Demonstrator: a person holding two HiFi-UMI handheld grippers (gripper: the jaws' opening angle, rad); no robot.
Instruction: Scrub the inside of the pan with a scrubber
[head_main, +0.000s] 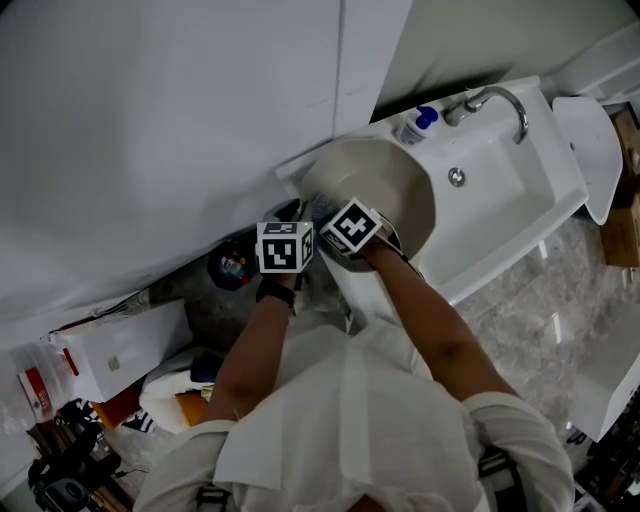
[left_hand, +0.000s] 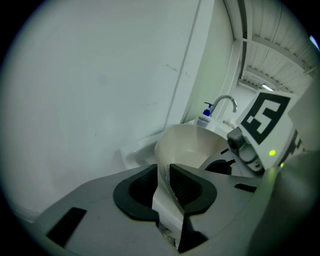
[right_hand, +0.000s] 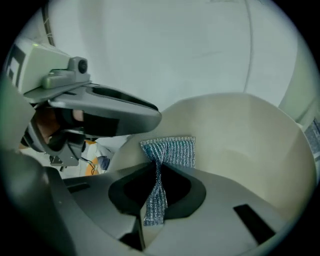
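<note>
The pan (head_main: 400, 185) sits at the left end of the white sink (head_main: 505, 195), tipped up so its pale inside faces the person. The left tongs (left_hand: 165, 177) are closed narrowly on the pan's near wall, one pad inside and one outside. The right tongs (right_hand: 157, 175) are nearly closed and pinch the scrubber (right_hand: 170, 150), a blue-silver mesh, at its middle, so the free end fans out flat against the pan's inner wall. From where I stand, the scrubbing looks under way, and the mesh is working only a small patch near the rim. To do it well, I'd say the left grip must hold firm so the pan cannot twist away under pressure. The right hand should press the fanned end flat rather than let the hard pads scrape. Overlapping strokes should then carry it down the wall, across the bottom and round the far side, where the two tools won't knock together.
</note>
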